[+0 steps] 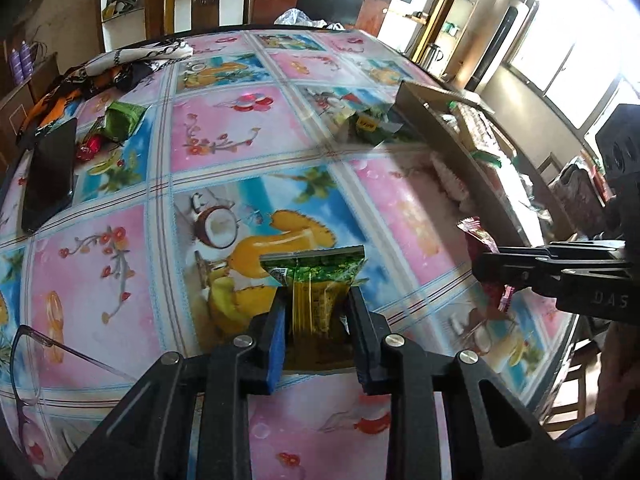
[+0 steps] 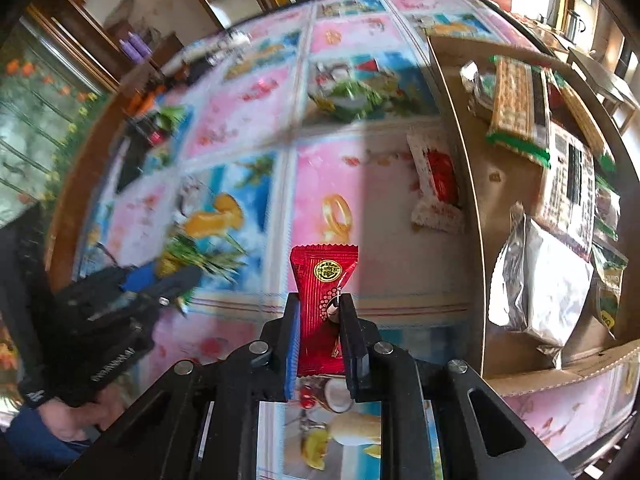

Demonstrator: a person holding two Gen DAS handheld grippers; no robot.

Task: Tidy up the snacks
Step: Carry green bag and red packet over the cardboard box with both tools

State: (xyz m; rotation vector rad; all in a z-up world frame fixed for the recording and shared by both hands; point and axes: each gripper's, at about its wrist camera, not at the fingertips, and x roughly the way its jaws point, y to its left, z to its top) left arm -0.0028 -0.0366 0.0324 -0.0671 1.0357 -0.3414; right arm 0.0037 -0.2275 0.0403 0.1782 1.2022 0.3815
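My left gripper (image 1: 316, 300) is shut on a green and yellow snack packet (image 1: 314, 280), held just above the flowered tablecloth (image 1: 224, 128). My right gripper (image 2: 320, 300) is shut on a red candy packet (image 2: 322, 280) with a gold seal; it shows in the left wrist view as the red candy packet (image 1: 478, 236) in the right gripper (image 1: 496, 268) at the right edge. The left gripper (image 2: 168, 280) appears blurred at lower left in the right wrist view, with the green packet (image 2: 188, 252) in it. A cardboard box (image 2: 460, 160) with several snack packs stands to the right.
On the cloth lie a white and red packet (image 2: 434, 176) beside the box wall, a green packet (image 1: 374, 122) further back, and a green packet (image 1: 122, 118) with a red candy (image 1: 90, 146) at far left. A dark phone (image 1: 50, 176), spectacles (image 1: 28, 364) and a scarf (image 1: 132, 58) lie at the left.
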